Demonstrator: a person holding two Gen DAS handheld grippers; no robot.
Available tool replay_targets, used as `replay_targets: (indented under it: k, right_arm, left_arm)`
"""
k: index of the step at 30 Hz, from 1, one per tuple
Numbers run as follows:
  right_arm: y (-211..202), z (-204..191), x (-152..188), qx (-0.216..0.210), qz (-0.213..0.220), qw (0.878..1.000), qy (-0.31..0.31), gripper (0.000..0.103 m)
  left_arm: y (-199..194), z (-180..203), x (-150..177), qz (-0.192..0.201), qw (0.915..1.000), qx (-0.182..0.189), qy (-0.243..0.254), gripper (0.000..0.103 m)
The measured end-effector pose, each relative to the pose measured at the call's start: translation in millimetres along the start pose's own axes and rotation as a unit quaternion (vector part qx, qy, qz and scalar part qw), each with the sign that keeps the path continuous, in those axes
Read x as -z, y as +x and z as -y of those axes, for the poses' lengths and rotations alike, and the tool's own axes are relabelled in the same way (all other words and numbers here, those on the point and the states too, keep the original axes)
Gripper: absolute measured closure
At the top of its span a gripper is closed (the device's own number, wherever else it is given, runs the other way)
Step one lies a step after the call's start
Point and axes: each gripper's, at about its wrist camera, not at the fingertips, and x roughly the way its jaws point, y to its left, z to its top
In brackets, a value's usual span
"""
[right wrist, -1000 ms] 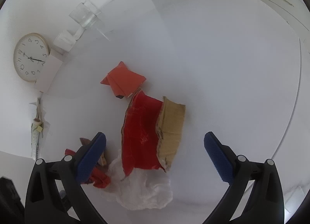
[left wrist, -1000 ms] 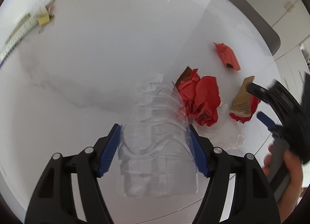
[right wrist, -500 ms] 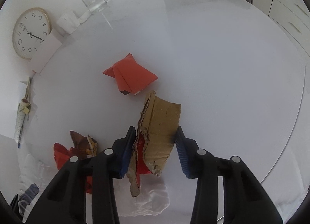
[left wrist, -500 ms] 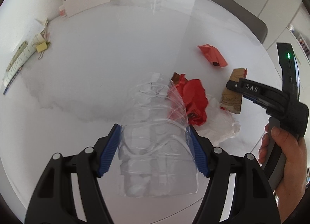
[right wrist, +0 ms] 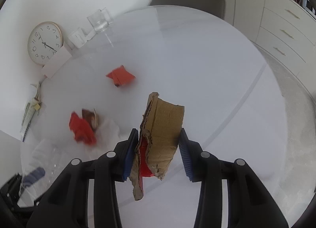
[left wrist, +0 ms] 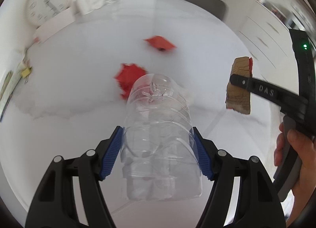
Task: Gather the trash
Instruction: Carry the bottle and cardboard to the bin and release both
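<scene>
- Our left claw (left wrist: 158,145) is closed on a clear plastic bottle (left wrist: 158,129), its blue pads pressed against the bottle's two sides; the bottle's long axis runs straight ahead along the fingers, with its moulded base pointing away from us.
- Our right claw (right wrist: 158,149) is clamped on a torn cardboard piece (right wrist: 160,135), brown outside with red showing on the inner face. The piece stands on end between the pads, its long axis roughly up and down across the fingers, and it hangs clear of the table (right wrist: 197,60).
- In the left wrist view the same cardboard (left wrist: 239,88) sits off to the right of the bottle, well apart from it and held up in the air.
- Two pieces of trash lie loose on the table: a crumpled red wrapper (right wrist: 83,129) and a folded red packet (right wrist: 120,76) farther out.
- The relation that matters next, as we judge it: the crumpled wrapper lies just ahead of the bottle's far end, so it is nearer our left claw, to the left of the right one.
- With both claws full, we judge that neither can take more until its load is dropped; no bin shows in either view.
</scene>
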Motion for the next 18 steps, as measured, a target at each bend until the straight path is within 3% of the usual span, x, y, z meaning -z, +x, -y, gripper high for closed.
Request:
replay_targets:
  k: [6,9,15,18]
  right_arm:
    - [-60,46,87,0.031,-0.004,0.999,0.031,0.061]
    - [-89,70,135,0.044,-0.006,0.997,0.063,0.061]
    - [-133,113,218,0.075,-0.013,0.99,0.121,0.061]
    - [-152,135,254,0.087,-0.014,0.984,0.155,0.061]
  left_arm:
    - [-20,60,39,-0.008,0.9959,0.027,0.085,0.037]
    - [-28,92,64,-0.017,0.99,0.047,0.132,0.037]
    - [-38,170,119,-0.038,0.9671,0.099,0.231,0.037]
    - [-43,208,145,-0.052,0.9504,0.126,0.28,0.037]
